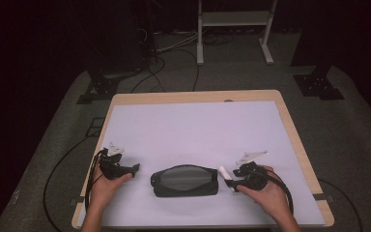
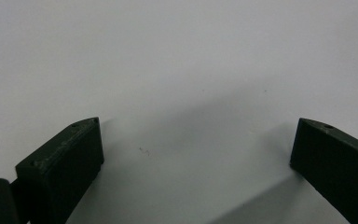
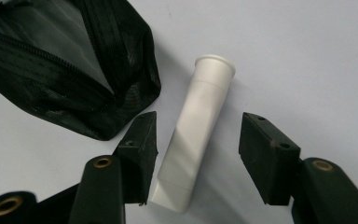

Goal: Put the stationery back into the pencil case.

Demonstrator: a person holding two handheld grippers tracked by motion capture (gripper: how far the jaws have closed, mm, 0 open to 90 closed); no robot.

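Note:
A black zip pouch with a clear panel lies on the white mat near the front edge; in the right gripper view the pouch is at the upper left. A white tube lies just right of it. My right gripper reaches in from the right, and its jaws stand on either side of the tube. The right gripper is open: one jaw is close beside the tube and a gap shows at the other. Left of the pouch, my left gripper is wide open over bare mat.
The white mat covers a wooden table, with free room behind the pouch. Cables trail from both grippers over the table's sides. A white frame stand is on the floor beyond the table.

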